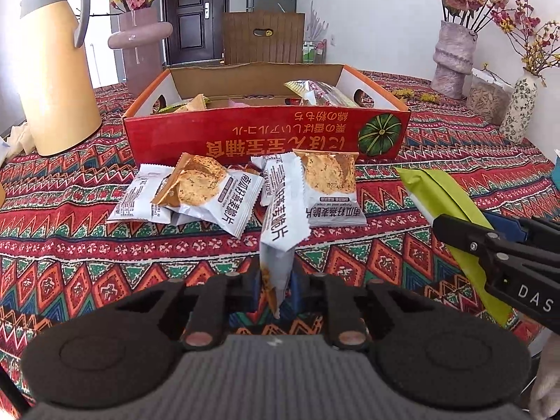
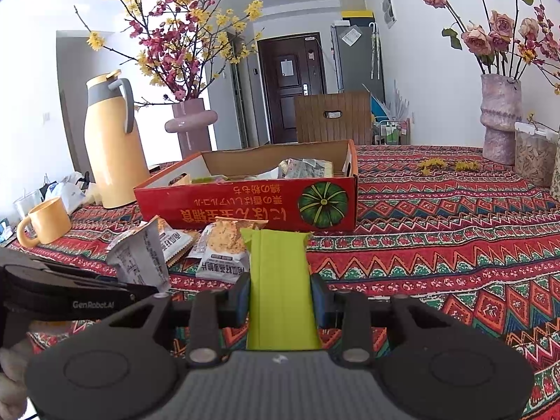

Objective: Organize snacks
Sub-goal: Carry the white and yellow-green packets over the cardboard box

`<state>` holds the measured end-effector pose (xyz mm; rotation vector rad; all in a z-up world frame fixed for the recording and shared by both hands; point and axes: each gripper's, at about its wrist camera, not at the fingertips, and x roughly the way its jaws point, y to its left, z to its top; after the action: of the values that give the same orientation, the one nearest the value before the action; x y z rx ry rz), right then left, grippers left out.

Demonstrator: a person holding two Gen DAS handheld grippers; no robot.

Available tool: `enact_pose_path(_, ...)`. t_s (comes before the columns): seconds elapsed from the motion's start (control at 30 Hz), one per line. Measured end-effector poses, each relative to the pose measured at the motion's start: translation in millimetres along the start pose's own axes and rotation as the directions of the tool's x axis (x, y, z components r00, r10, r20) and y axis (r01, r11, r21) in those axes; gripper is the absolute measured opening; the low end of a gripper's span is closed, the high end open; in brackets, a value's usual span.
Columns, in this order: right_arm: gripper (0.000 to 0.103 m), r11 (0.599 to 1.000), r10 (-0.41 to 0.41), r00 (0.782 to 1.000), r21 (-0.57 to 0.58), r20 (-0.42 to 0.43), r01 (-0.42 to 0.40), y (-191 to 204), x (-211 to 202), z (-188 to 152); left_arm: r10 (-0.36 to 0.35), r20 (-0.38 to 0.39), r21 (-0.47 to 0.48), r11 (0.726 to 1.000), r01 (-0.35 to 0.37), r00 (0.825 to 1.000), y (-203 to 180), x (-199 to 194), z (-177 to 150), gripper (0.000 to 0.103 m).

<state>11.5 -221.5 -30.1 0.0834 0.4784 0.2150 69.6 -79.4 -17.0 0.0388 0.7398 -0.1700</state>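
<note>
My left gripper is shut on a white oat-crisp packet and holds it upright above the tablecloth; it also shows in the right wrist view. My right gripper is shut on a green packet, seen from the left wrist view at the right. Several more white oat-crisp packets lie on the cloth in front of a red cardboard box. The box is open on top and holds several snack packets.
A yellow thermos jug stands at the back left, with a yellow mug near it. Vases with flowers stand behind and to the right of the box. A jar sits at the far right.
</note>
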Motion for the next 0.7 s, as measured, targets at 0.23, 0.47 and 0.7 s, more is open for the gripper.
enact_pose_path(0.23,0.034,1.0,-0.002,1.0,-0.003,0.001,0.002,1.7,0.1,1.2,-0.016,0.035,0.002,1.0,0.016,0.999,1.3,-8.1,2.7,0.016)
enact_pose_path(0.47,0.034,1.0,-0.006,1.0,-0.014,0.015,0.006,4.5,0.4,8.2,-0.026,0.073,-0.006,1.0,0.026,0.997,5.7,-16.7,10.8,0.016)
enact_pose_path(0.7,0.034,1.0,-0.008,0.999,-0.027,0.05,0.009,9.1,6.9,26.3,-0.041,0.135,-0.001,0.999,0.041,0.99,8.4,-25.7,28.2,0.016)
